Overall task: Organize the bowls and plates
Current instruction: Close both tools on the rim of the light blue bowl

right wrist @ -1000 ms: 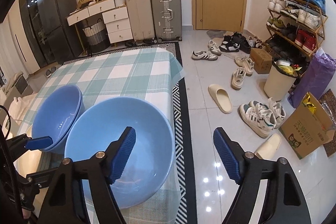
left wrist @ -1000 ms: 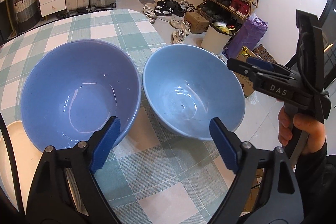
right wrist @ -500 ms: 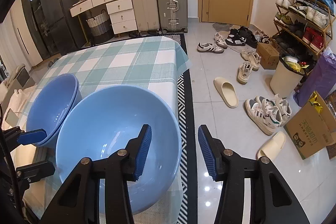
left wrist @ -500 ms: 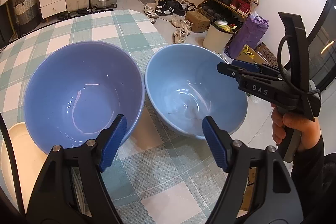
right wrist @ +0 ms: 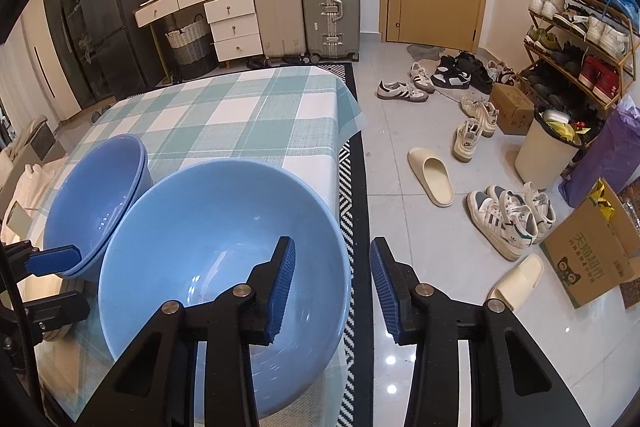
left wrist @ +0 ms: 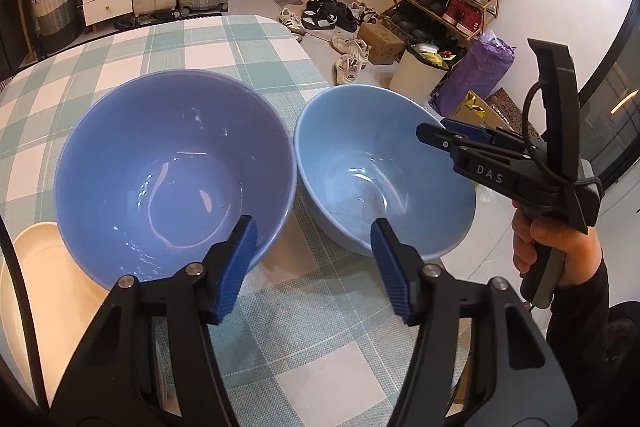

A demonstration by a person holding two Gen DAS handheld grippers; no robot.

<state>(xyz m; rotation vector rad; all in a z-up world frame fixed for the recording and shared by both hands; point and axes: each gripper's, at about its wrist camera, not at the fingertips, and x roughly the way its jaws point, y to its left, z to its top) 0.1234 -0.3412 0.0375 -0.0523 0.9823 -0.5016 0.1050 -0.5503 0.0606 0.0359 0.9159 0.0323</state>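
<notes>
Two bowls stand side by side on a green-checked table. The darker blue bowl is on the left and the light blue bowl is at the table's right edge. My left gripper is closing. One pad is inside the darker bowl's near-right rim, the other is by the light bowl, and neither pad presses. My right gripper is also closing. It straddles the light blue bowl's right rim with a gap on both sides. A cream plate lies partly under the darker bowl.
The light bowl overhangs the table's right edge above a black-and-white rug. Shoes and slippers, a bin and a cardboard box lie on the floor. Suitcases and drawers stand behind.
Both grippers' jaws have narrowed markedly. The right gripper has sunk slightly, so the light blue bowl's rim now lies between its fingers. The bowls have not moved.
</notes>
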